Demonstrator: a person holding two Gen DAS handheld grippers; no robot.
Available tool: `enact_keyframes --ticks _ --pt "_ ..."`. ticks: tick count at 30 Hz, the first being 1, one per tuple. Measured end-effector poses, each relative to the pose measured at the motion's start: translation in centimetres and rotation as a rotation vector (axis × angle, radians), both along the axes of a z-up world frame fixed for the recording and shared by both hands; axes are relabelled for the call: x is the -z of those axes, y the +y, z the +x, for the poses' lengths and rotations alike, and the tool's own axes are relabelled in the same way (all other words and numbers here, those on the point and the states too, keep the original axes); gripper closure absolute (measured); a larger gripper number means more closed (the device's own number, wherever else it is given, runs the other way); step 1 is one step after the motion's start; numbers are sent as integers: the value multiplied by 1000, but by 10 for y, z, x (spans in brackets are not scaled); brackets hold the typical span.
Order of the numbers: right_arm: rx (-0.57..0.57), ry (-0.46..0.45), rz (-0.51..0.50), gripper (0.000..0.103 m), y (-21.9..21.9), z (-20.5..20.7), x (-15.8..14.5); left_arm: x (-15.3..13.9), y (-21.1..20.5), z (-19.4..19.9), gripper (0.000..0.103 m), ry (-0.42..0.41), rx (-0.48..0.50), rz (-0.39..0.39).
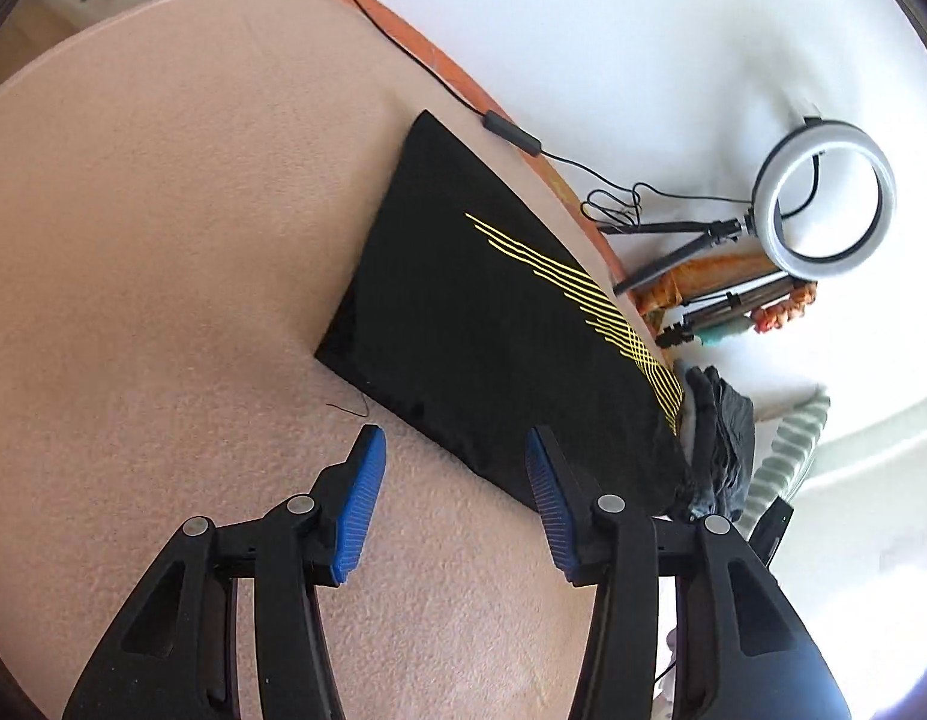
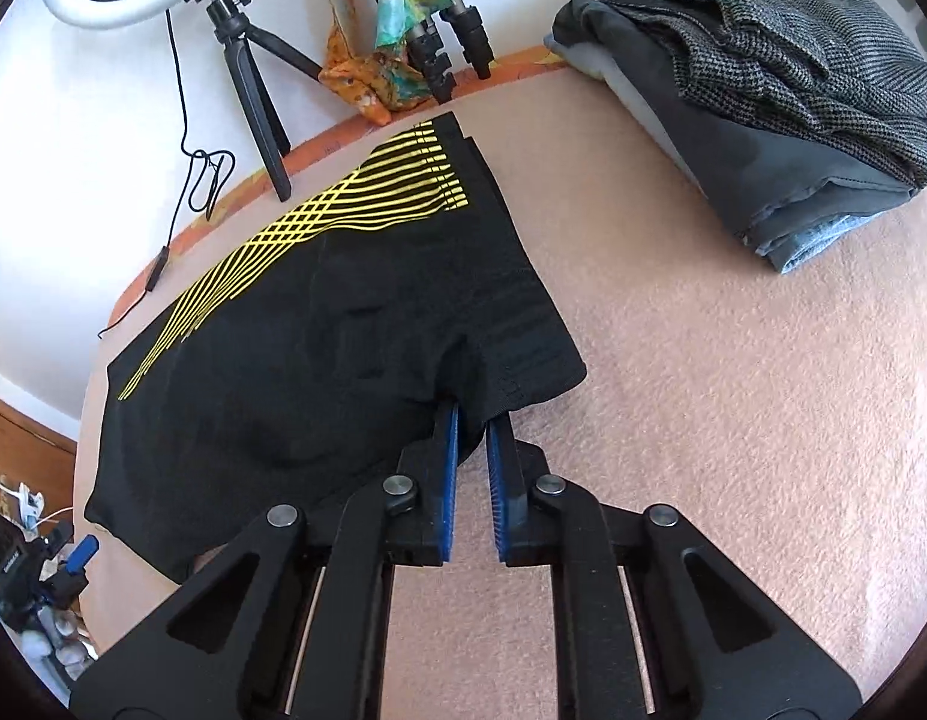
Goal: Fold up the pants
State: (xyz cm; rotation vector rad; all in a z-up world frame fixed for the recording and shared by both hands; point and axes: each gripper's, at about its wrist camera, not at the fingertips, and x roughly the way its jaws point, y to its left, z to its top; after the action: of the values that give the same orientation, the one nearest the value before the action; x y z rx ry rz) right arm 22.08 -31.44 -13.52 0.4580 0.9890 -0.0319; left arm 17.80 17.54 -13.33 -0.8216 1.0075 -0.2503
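Note:
Black pants (image 1: 493,324) with yellow line print lie folded into a flat rectangle on the pink blanket (image 1: 163,240). My left gripper (image 1: 454,441) hangs open just over their near edge, with the right-hand pad (image 1: 544,498) above the cloth and nothing pinched. In the right wrist view the same pants (image 2: 319,330) stretch away to the left. There my right gripper (image 2: 474,417) is shut on a bunched fold at the pants' near corner, with black fabric pressed between the blue pads (image 2: 448,450).
A stack of folded grey and blue clothes (image 2: 763,102) sits on the blanket at the back right, also visible as dark folded clothes (image 1: 721,438). A ring light on a tripod (image 1: 823,198) and a black cable (image 1: 511,132) stand past the bed's orange edge (image 1: 439,66).

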Motion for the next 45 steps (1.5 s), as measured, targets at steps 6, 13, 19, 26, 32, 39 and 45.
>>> enact_keyframes --ticks 6,13,19,26,32,39,45 --pt "13 -27 69 90 -10 -13 -10 15 0 6 55 39 -61 -57" --pt "-26 -91 57 90 2 -26 -30 16 1 14 55 14 -104 -61" --pt "-43 -140 43 90 11 -34 -47 17 4 14 59 5 -200 -55" --pt "-75 -166 64 90 20 -40 -56 11 -9 21 59 -20 -273 67" --pt "-113 -151 94 90 31 -35 -56 20 -17 36 98 -50 -236 118" --pt "-227 -139 130 90 59 -23 -71 1 -29 33 98 -144 -174 221" --pt "-443 -117 129 57 117 17 -95 -11 -42 29 98 -202 -109 280"
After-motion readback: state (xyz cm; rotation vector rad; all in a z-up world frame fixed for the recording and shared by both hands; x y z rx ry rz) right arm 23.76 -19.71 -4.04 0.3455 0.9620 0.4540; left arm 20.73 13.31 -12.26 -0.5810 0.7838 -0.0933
